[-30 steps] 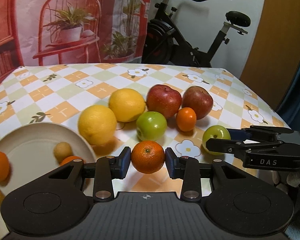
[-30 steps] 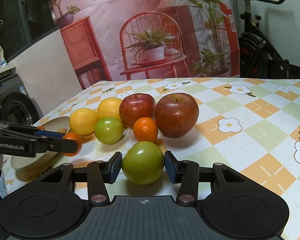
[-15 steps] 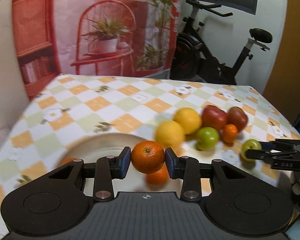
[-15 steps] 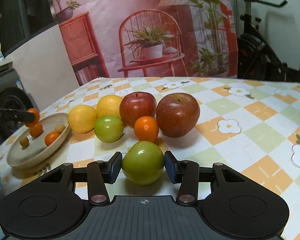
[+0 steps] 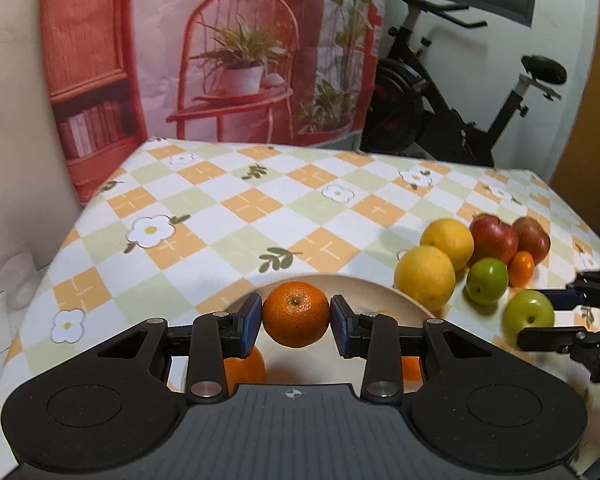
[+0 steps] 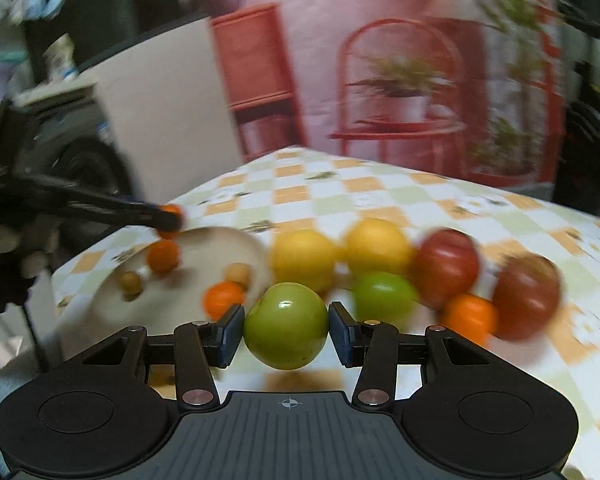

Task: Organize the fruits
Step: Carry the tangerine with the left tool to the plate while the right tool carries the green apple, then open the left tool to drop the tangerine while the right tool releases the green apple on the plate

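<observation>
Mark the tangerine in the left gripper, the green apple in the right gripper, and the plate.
tangerine (image 5: pixel 295 314), left wrist view, centre of its peel.
green apple (image 6: pixel 286 325), right wrist view, centre of its front face.
plate (image 5: pixel 384 299), left wrist view, bare far rim.

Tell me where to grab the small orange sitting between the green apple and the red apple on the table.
Take the small orange across its middle, coming from above. It is round, so the widest band probably gives the pads the surest seat. A green apple and red apples crowd its sides, so a level approach would likely bump them.
</observation>
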{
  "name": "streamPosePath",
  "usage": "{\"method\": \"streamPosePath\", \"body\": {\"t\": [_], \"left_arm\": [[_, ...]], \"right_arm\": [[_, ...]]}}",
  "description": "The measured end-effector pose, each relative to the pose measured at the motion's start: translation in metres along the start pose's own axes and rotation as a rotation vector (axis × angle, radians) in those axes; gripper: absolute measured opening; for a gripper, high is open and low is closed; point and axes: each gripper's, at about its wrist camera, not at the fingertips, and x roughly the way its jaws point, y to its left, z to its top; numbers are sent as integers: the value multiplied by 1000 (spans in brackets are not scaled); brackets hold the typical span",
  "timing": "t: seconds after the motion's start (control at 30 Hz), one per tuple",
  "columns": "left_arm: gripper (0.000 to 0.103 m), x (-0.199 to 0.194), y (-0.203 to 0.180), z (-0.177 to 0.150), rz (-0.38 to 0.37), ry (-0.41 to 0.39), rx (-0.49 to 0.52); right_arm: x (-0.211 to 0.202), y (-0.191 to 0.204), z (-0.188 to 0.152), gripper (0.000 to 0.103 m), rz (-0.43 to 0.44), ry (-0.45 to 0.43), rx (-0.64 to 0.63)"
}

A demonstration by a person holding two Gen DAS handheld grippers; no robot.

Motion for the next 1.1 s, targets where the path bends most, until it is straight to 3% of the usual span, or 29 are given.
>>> {"method": "streamPosePath", "body": {"t": [0.3, 0.63, 1.1], "left_arm": [[39, 12, 15, -7, -17, 12, -12], [39, 17, 26, -9, -26, 8, -41], [40, 29, 35, -5, -37, 35, -106]], "right_arm": [[40, 56, 19, 43, 88, 106, -139], [50, 63, 25, 42, 87, 157, -176], [88, 59, 67, 42, 43, 114, -273]]}}
